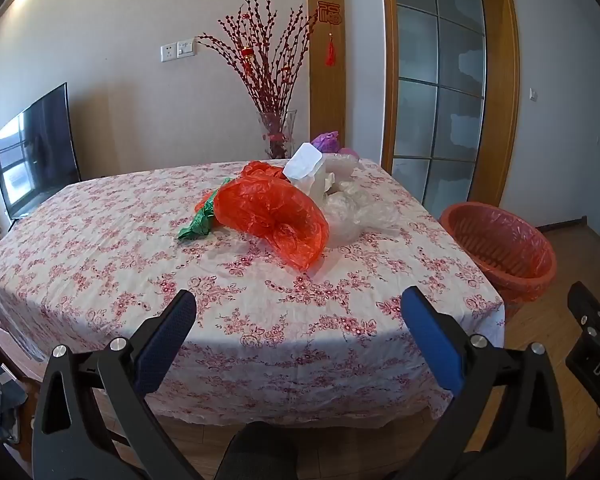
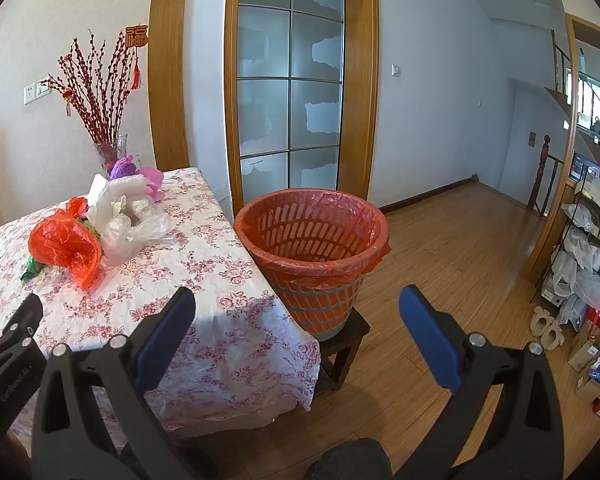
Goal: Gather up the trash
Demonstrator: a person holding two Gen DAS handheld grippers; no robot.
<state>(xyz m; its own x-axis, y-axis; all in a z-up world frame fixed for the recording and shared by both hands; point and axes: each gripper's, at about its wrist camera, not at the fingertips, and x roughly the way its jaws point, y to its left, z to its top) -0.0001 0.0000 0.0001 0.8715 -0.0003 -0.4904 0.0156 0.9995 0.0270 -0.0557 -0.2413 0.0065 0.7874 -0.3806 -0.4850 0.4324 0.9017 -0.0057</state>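
Observation:
A pile of trash lies on the floral tablecloth (image 1: 112, 248): a red plastic bag (image 1: 272, 212), a green bag (image 1: 200, 224), clear bags (image 1: 356, 208), white tissue (image 1: 304, 162) and purple wrapping (image 1: 326, 141). The red bag (image 2: 66, 246) and clear bags (image 2: 136, 232) also show in the right wrist view. A basket with a red liner (image 2: 312, 252) stands on a dark stool right of the table; it also shows in the left wrist view (image 1: 504, 248). My left gripper (image 1: 298, 306) is open and empty, near the table's front edge. My right gripper (image 2: 296, 306) is open and empty, in front of the basket.
A glass vase of red branches (image 1: 278, 136) stands behind the table. A TV (image 1: 36, 152) is at the left. A glass-paned door (image 2: 292, 92) is behind the basket. Shelves with bags and boxes (image 2: 588, 264) line the right wall. Wooden floor (image 2: 452, 264) lies right of the basket.

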